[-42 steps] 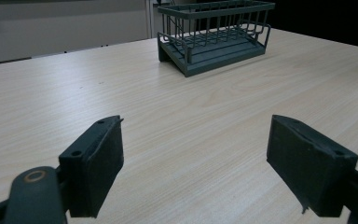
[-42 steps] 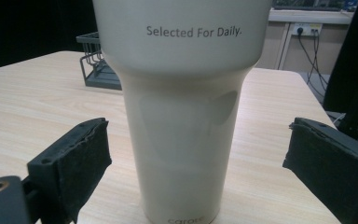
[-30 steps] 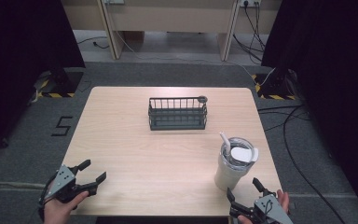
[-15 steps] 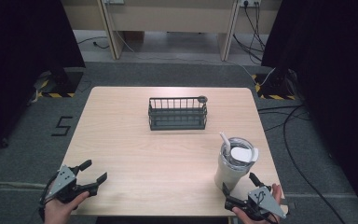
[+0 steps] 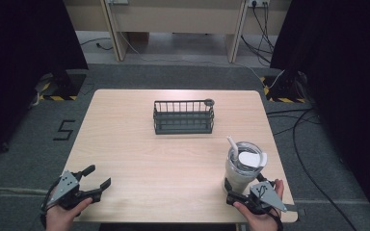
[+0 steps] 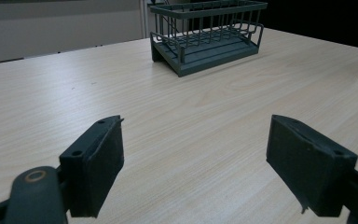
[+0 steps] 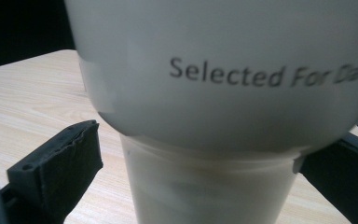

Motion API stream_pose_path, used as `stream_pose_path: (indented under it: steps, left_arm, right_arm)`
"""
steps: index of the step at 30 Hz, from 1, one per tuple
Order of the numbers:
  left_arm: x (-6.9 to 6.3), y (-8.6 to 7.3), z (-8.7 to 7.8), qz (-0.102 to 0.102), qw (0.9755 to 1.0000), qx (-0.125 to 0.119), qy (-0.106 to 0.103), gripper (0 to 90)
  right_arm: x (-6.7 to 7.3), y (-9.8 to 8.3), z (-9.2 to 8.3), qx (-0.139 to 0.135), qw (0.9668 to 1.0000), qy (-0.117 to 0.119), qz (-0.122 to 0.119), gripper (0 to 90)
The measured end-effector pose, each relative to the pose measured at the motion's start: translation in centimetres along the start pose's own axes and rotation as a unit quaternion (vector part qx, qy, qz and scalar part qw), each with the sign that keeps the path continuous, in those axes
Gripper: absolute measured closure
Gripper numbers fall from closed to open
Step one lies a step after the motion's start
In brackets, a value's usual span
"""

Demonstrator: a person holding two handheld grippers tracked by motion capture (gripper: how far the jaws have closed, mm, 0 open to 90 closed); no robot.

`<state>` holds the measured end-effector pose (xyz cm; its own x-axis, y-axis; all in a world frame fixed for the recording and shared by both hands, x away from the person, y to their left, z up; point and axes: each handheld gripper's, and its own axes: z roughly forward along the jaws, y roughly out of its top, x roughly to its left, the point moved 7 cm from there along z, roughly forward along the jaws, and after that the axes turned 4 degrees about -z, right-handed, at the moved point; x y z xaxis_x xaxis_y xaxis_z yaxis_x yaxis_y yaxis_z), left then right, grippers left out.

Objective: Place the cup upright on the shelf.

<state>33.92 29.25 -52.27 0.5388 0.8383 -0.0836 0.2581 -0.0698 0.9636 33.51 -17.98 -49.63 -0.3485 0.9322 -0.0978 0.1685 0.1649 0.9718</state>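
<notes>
Tumbler (image 5: 243,171) stood upright at table (image 5: 173,159) near-right corner, lidded, straw in. Right gripper (image 5: 241,196) jaws spread around narrow base, not clamped. Left gripper (image 5: 95,184) open, idle. Wall looked smooth, slippery, top-heavy (contents unknown); grip low taper, squeeze firmly.

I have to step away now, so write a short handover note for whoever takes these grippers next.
Left gripper: open, idle over the near left of the table.
Right gripper: open, jaws either side of the narrow base of the white tumbler, not closed on it.
Tumbler: upright at the near right, lid and straw on.
Wire basket: mid-table, farther back.
Done: the approach.
Left: probably close, lift and move the tumbler.
</notes>
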Motion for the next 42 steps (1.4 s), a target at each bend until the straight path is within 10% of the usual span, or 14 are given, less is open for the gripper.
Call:
stream_pose_path:
  steps: [42]
  left_arm:
    - [-0.2, 0.0, 0.1, -0.002, 1.0, 0.001, -0.006, 18.8]
  right_arm:
    - [-0.5, -0.2, 2.0, 0.003, 0.9999, -0.006, 0.01, 10.4]
